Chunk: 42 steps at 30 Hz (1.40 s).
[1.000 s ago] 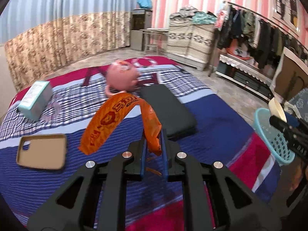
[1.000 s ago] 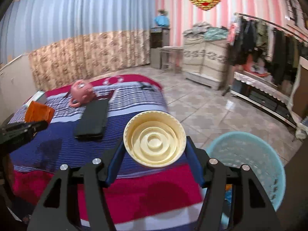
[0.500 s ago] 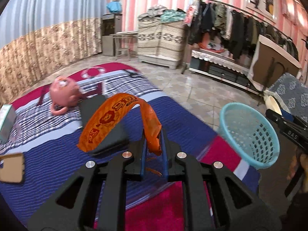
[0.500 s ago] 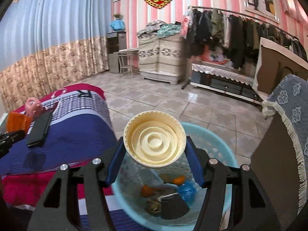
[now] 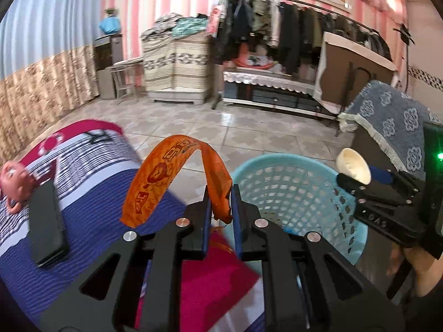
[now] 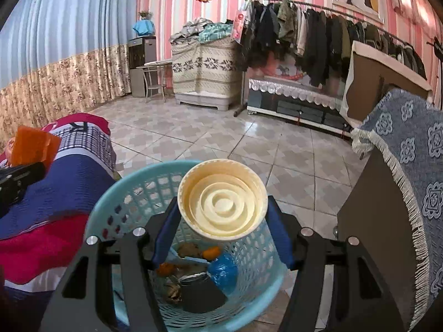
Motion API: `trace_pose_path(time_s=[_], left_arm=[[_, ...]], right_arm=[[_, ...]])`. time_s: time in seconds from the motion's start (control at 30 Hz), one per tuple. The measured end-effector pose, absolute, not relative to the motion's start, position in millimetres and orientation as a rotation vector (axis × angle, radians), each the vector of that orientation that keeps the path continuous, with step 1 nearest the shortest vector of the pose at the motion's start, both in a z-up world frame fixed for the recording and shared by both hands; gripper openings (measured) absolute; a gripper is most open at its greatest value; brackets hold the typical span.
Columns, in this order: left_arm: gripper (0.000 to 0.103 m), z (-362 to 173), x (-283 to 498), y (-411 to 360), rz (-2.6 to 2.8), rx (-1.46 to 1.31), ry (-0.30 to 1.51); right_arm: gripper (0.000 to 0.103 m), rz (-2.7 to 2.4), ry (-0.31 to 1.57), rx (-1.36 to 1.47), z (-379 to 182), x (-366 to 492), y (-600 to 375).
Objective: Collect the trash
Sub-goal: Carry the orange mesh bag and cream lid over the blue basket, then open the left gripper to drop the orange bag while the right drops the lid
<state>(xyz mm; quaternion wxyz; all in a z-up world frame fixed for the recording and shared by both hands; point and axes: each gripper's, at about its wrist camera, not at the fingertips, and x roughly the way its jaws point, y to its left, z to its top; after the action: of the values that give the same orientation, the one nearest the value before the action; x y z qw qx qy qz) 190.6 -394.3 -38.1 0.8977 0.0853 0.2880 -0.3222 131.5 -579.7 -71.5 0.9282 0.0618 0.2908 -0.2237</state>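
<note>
- Left wrist view: the left gripper (image 5: 220, 207) is clamped on an orange wrapper (image 5: 177, 174), blue pads pinching one end of it.
- The wrapper is a long, thin strip of printed foil. It arches up out of the jaws and droops to the left, its free end hanging in the air above the bed (image 5: 91, 215).
- A light-blue basket (image 5: 290, 191) stands on the floor just right of the bed's corner. The wrapper sits over the bed edge, just left of the basket rim, not yet above the opening.
- The right gripper (image 5: 368, 185) comes in from the right, carrying a cream cup (image 5: 353, 166) over the basket's far rim.
- A black flat case (image 5: 47, 221) and a pink toy (image 5: 13, 179) lie on the bed; neither looks like trash.
- Right wrist view: the right gripper (image 6: 221, 221) holds the cream cup (image 6: 223, 199) across its width, jaws about half spread and pressed to its sides. The ribbed, empty inside faces the camera.
- The cup hangs directly over the basket (image 6: 133, 193), which already holds scraps, a blue wad and a dark cone-shaped item.
- Judged step: delivery, both pieces near the drop.
- Next move, as I read it: spread the right jaws to let the cup fall; carry the wrapper further right over the opening first. The limp foil may cling to a pad or drift out.
</note>
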Motion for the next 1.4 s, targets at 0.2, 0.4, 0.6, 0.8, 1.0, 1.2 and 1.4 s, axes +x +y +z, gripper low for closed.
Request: trace_pose_path(time_s=[0.2, 0.4, 0.6, 0.8, 1.0, 1.2, 1.4], left_arm=[[0.012, -50, 194, -438, -0.709, 0.209, 0.618], [0.018, -60, 198, -462, -0.747, 0.225, 0.653], [0.056, -62, 196, -459, -0.730, 0.238, 0.653], [0.081, -57, 200, -437, -0.652, 0.233, 0.636], [0.094, -50, 200, -406, -0.582, 0.223, 0.599], [0.097, -53, 205, -369, -0.503, 0.189, 0.616], [0.097, -46, 206, -331, -0.436, 0.131, 0.591]], right_arm=[[0.061, -0.471, 0.595, 0.195, -79, 126, -602], [0.061, -0.468, 0.590, 0.231, -85, 121, -613], [0.061, -0.462, 0.590, 0.244, -87, 120, -613], [0.061, -0.469, 0.599, 0.253, -89, 120, -614], [0.061, -0.453, 0.614, 0.233, -92, 129, -602], [0.080, -0.409, 0.595, 0.206, -90, 141, -586], [0.098, -0.450, 0.542, 0.165, -79, 137, -575]])
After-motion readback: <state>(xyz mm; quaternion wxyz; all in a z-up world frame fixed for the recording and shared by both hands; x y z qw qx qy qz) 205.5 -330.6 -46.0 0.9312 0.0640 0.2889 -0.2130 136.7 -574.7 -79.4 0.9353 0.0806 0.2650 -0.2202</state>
